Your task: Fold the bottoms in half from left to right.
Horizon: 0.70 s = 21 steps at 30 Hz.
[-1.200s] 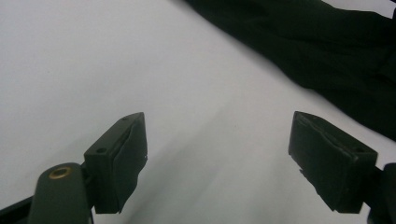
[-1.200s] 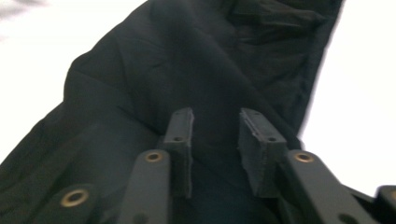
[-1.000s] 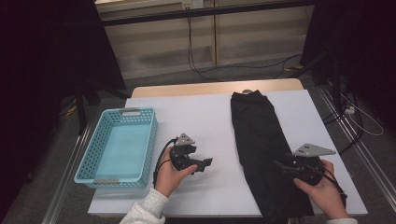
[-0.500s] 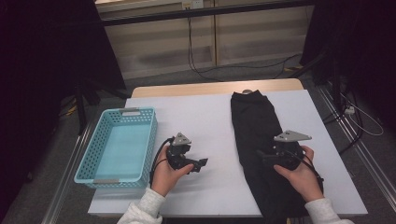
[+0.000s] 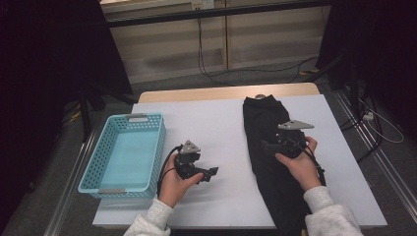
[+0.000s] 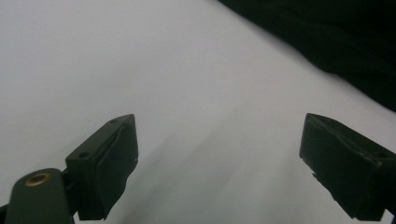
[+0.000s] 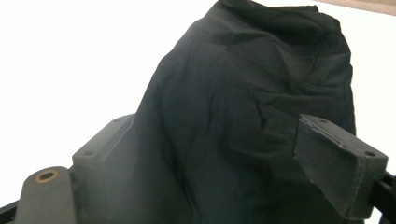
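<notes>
- The black garment (image 5: 268, 147) lies as a long folded strip on the right half of the white table (image 5: 216, 123), running from the far edge down to the near edge.
- Your right gripper (image 5: 268, 146) sits over the middle of that strip, its jaws pointing left and slightly far, with your right hand (image 5: 297, 164) resting on the cloth behind it.
- In the right gripper view the garment (image 7: 243, 121) fills the space ahead of and between the two jaws. The jaws stand wide apart and have just been opening; the cloth lies between and under them, but the pads (image 7: 334, 163) do not press on it from both sides.
- The left pad in that view lies against the cloth's left edge; whether it touches the fabric you cannot tell from here.
- Your left gripper (image 5: 209, 173) is near the middle of the table, well to the left of the garment, held in your left hand (image 5: 174, 182) and pointing right toward it.
- In the left gripper view its jaws are spread wide with nothing but bare table between them; the garment (image 6: 336, 42) shows as a dark band far ahead, at the upper right, apart from the pads (image 6: 116, 158).
- The light blue basket (image 5: 125, 155) stands at the left edge of the table, just left of your left hand, with nothing visible inside it.
</notes>
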Tool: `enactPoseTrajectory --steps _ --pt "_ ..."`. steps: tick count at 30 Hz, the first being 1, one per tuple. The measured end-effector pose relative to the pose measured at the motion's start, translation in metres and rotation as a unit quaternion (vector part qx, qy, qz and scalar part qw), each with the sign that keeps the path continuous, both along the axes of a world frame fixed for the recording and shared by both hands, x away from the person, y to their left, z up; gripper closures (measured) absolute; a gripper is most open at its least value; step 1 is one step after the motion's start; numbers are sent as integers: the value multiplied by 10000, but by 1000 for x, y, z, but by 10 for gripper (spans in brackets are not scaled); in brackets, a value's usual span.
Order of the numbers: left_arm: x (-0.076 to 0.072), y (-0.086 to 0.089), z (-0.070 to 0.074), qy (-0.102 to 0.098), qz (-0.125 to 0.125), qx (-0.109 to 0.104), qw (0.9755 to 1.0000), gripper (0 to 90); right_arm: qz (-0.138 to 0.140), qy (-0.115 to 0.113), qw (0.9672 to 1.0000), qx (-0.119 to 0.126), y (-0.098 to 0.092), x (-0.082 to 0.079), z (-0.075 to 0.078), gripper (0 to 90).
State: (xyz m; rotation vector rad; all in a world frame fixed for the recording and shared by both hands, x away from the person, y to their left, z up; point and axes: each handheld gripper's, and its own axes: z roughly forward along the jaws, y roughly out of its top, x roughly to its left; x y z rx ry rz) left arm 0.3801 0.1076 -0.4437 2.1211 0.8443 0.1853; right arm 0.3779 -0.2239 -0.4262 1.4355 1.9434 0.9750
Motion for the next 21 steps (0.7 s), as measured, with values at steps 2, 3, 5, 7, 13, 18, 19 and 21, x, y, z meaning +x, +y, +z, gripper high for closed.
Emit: enactPoseTrajectory --steps 2,3,5,7,13,18,19,21 --pt "0 -1 1 -2 -37 -17 10000 118 -11 -8 10000 -37 4 6 1 143" --pt "0 -1 1 -2 -37 -17 10000 118 -11 -8 10000 -37 4 6 1 143" --pt "1 -1 2 -9 -47 -20 10000 119 8 -30 10000 -87 9 13 0 143" --pt "1 0 1 14 -44 -19 10000 119 -20 -34 9999 -120 14 19 -2 145" --pt "2 3 1 17 9 -79 10000 119 -9 93 9998 -159 27 35 -14 146" --pt "2 3 -1 66 4 -63 10000 121 42 183 9998 -34 38 44 -26 144" --pt "2 3 -1 66 4 -63 10000 122 42 183 9998 -34 38 44 -26 144" --pt "2 3 -2 85 40 -81 9999 121 140 250 9995 -92 44 49 -31 118"
